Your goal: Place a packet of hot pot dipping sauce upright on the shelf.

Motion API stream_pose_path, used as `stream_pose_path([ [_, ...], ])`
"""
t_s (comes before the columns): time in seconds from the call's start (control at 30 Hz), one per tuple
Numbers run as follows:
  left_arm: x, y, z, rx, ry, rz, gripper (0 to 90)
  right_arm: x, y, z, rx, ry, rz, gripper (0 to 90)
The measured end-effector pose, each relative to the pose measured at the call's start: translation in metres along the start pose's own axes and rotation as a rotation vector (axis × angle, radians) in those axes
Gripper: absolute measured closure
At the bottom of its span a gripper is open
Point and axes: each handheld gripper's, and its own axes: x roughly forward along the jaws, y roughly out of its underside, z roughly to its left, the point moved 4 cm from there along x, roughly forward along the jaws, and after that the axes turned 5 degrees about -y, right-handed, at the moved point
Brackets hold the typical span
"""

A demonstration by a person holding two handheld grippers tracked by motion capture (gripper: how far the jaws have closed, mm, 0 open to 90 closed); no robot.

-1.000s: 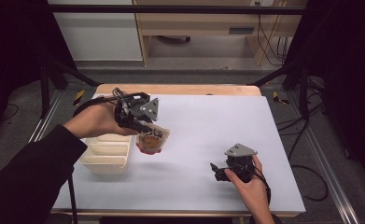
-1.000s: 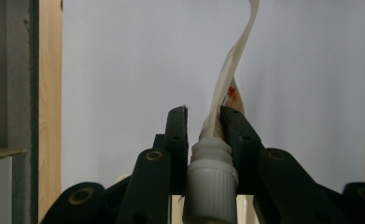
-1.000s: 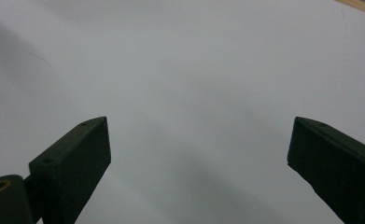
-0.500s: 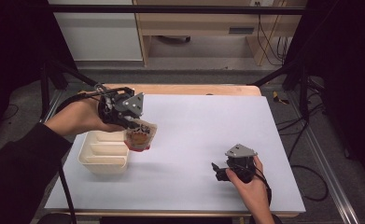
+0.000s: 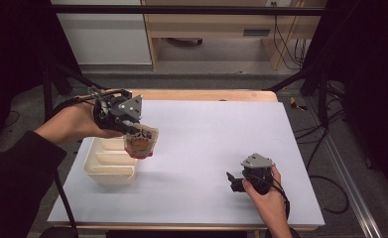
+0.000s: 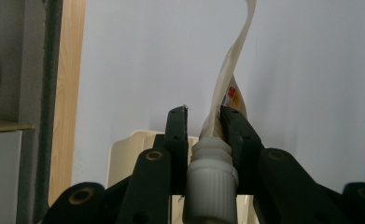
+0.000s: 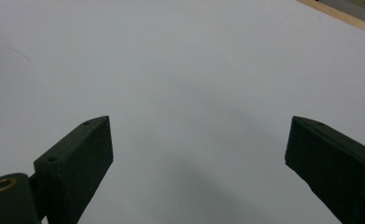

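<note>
A soft pouch point(image 5: 141, 141) with a red and orange print and a white screw cap point(image 6: 211, 175) hangs from my left gripper point(image 5: 132, 130), which is shut on its spout end. The pouch hangs above the right edge of a cream divided tray point(image 5: 107, 163) at the table's left. In the left gripper view the two black jaws pinch the pouch point(image 6: 227, 93) just past the cap, with the tray point(image 6: 124, 154) below. My right gripper point(image 5: 235, 182) rests low on the white table at the front right, open, with nothing between its fingers point(image 7: 77, 158).
The white table top point(image 5: 216, 134) has a wooden strip point(image 5: 206, 95) along its far edge. Black stand legs and cables lie on the floor to both sides. A wooden cabinet stands behind the table.
My left gripper has carried the pouch leftward and slightly up, from right of the tray to over its right edge. The right gripper has stayed put.
</note>
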Motion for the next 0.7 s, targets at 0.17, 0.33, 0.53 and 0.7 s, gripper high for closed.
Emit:
stream_pose_path([
  [0.17, -0.001, 0.009, 0.004, -0.016, -0.005, 0.013, 73.3, -0.001, 0.001, -0.003, 0.016, 0.006, -0.019, 8.4],
  [0.33, -0.003, 0.025, 0.006, -0.054, -0.002, 0.015, 73.4, -0.003, 0.001, -0.004, 0.011, 0.014, -0.019, 8.4],
  [0.53, -0.011, 0.037, 0.006, -0.078, -0.02, 0.001, 73.4, -0.002, 0.001, -0.004, 0.009, 0.014, -0.016, 8.4],
  [0.7, -0.016, 0.046, 0.007, -0.085, -0.026, 0.006, 73.4, -0.003, 0.001, -0.004, 0.011, 0.015, -0.016, 8.4],
])
